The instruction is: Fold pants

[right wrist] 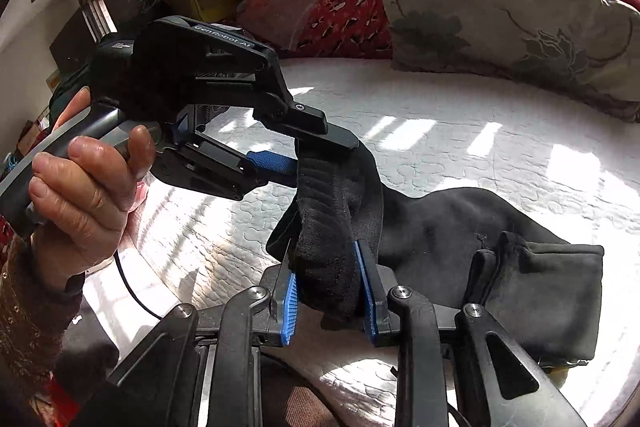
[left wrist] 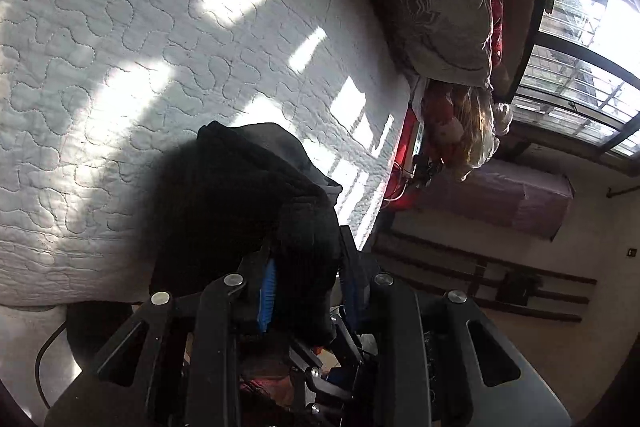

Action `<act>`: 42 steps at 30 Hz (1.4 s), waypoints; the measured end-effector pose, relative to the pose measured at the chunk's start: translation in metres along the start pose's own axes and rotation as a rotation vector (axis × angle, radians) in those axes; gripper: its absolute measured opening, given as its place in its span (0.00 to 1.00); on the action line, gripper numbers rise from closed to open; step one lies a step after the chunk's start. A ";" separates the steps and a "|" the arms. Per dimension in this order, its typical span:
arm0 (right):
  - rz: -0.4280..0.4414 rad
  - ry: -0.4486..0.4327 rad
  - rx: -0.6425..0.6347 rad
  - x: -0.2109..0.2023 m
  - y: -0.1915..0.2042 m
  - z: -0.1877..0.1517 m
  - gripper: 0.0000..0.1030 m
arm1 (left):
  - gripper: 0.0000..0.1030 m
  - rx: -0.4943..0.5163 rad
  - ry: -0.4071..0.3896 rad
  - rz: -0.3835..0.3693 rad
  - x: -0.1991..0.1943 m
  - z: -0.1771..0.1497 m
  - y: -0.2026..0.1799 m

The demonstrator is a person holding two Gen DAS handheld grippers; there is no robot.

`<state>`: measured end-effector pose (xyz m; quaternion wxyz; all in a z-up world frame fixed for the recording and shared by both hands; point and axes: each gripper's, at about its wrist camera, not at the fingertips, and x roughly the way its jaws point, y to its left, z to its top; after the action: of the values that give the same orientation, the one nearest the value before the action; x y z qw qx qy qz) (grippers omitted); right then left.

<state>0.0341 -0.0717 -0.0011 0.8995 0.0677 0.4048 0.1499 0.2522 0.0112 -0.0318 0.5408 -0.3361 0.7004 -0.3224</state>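
Observation:
The black pants (right wrist: 500, 247) lie partly on the white quilted mattress (right wrist: 440, 115), one end folded over at the right. Their ribbed edge is lifted off the bed. My right gripper (right wrist: 330, 291) is shut on that edge, its blue pads (right wrist: 290, 307) pressing from both sides. Higher up and to the left, a hand (right wrist: 88, 179) holds my left gripper (right wrist: 320, 159), shut on the same edge. In the left wrist view the left gripper (left wrist: 308, 279) clamps bunched black pants (left wrist: 248, 195), which hang over the mattress (left wrist: 140, 47).
A grey floral pillow (right wrist: 500, 19) and a red patterned cushion (right wrist: 348, 15) line the far side of the bed. The bed's edge drops to the floor (left wrist: 520, 339) on the right, below a barred window (left wrist: 580, 47). A cable (right wrist: 132, 287) trails over the near-left bed edge.

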 end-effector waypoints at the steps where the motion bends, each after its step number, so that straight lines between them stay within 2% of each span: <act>1: 0.007 -0.004 0.027 -0.006 -0.011 0.000 0.25 | 0.24 0.007 0.005 0.007 0.011 -0.001 -0.009; 6: 0.033 -0.023 0.168 -0.030 -0.067 -0.007 0.25 | 0.24 0.006 0.052 0.058 0.079 0.000 -0.047; 10: 0.041 -0.040 0.279 -0.048 -0.119 -0.018 0.25 | 0.24 0.021 0.098 0.134 0.141 0.002 -0.075; 14: 0.038 -0.037 0.394 -0.052 -0.176 -0.031 0.25 | 0.24 0.022 0.132 0.249 0.202 0.005 -0.090; 16: 0.043 -0.022 0.472 -0.047 -0.206 -0.041 0.27 | 0.24 0.044 0.138 0.330 0.228 0.002 -0.096; 18: 0.044 -0.006 0.523 -0.045 -0.227 -0.053 0.29 | 0.24 0.060 0.131 0.381 0.243 -0.002 -0.100; 19: 0.049 0.005 0.547 -0.043 -0.236 -0.059 0.30 | 0.27 0.077 0.128 0.396 0.246 -0.004 -0.104; 20: 0.057 0.009 0.571 -0.043 -0.244 -0.065 0.31 | 0.34 0.088 0.124 0.396 0.246 -0.006 -0.107; 22: 0.072 -0.009 0.607 -0.048 -0.254 -0.074 0.35 | 0.46 0.090 0.116 0.371 0.240 -0.011 -0.113; 26: 0.073 -0.026 0.610 -0.061 -0.265 -0.078 0.38 | 0.47 0.100 0.085 0.317 0.212 -0.026 -0.123; 30: 0.060 -0.089 0.622 -0.088 -0.276 -0.080 0.38 | 0.51 0.160 -0.044 0.260 0.158 -0.047 -0.126; 32: 0.070 -0.127 0.596 -0.097 -0.275 -0.071 0.39 | 0.66 0.161 -0.127 0.251 0.133 -0.061 -0.115; 34: 0.104 -0.138 0.535 -0.098 -0.260 -0.060 0.46 | 0.70 0.146 -0.187 0.274 0.121 -0.073 -0.097; 35: 0.117 -0.125 0.502 -0.093 -0.252 -0.054 0.54 | 0.70 0.136 -0.191 0.274 0.120 -0.077 -0.087; 36: 0.116 -0.103 0.471 -0.088 -0.244 -0.050 0.57 | 0.70 0.121 -0.185 0.267 0.122 -0.078 -0.076; 40: -0.014 0.009 0.360 -0.052 -0.218 -0.042 0.57 | 0.70 0.048 -0.171 0.316 0.139 -0.070 -0.043; 41: -0.033 0.033 0.345 -0.044 -0.216 -0.043 0.48 | 0.70 0.038 -0.177 0.352 0.143 -0.068 -0.036; 42: -0.032 0.042 0.325 -0.041 -0.215 -0.043 0.23 | 0.70 0.035 -0.183 0.386 0.146 -0.065 -0.030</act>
<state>0.0228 -0.2886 -0.0533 0.8703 0.2027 0.4434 0.0696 0.1648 -0.1199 -0.0733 0.6597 -0.2143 0.6940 -0.1932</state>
